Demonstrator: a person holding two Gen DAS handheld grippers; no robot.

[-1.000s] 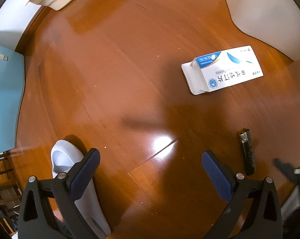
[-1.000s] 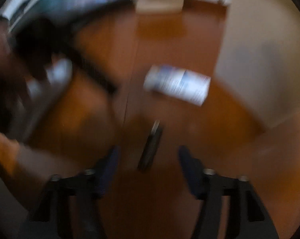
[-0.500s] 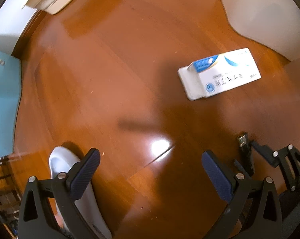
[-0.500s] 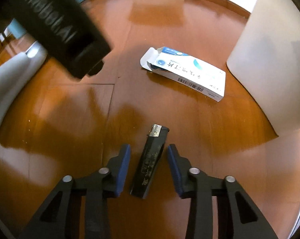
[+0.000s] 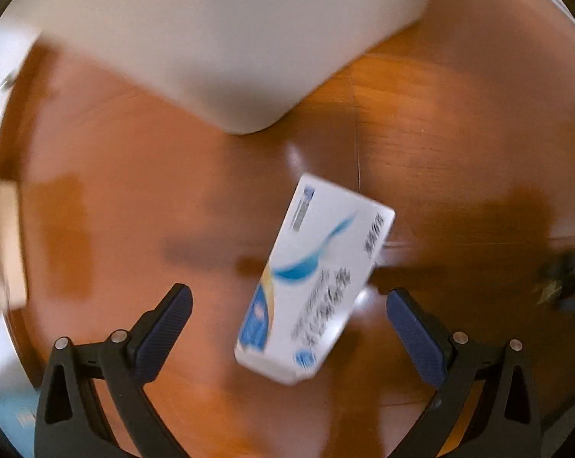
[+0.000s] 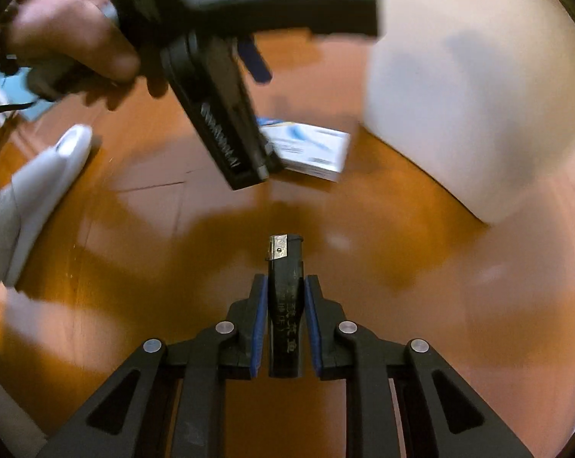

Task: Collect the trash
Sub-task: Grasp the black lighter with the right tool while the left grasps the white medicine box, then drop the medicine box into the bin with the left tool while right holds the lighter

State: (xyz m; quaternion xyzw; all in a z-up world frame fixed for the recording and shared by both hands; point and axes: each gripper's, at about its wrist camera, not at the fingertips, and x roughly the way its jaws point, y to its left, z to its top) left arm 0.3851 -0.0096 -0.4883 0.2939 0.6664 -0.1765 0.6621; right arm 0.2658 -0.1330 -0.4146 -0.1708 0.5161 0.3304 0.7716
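Observation:
A white and blue cardboard box (image 5: 314, 278) lies on the wooden floor, lengthwise between the fingers of my left gripper (image 5: 287, 309), which is open around it without touching. The box also shows in the right wrist view (image 6: 314, 149), partly hidden behind the left gripper body (image 6: 226, 141). My right gripper (image 6: 286, 297) is shut on a black lighter (image 6: 285, 305) with a metal top, held pointing forward above the floor.
A large white rounded object (image 5: 226, 38) stands on the floor just beyond the box; it shows at the right in the right wrist view (image 6: 470, 95). A white slipper (image 6: 39, 187) lies at the left. A hand (image 6: 70, 26) holds the left gripper.
My left gripper has swung right and moved up to the box, which now lies between its fingers. My right gripper has closed on the lighter and lifted it.

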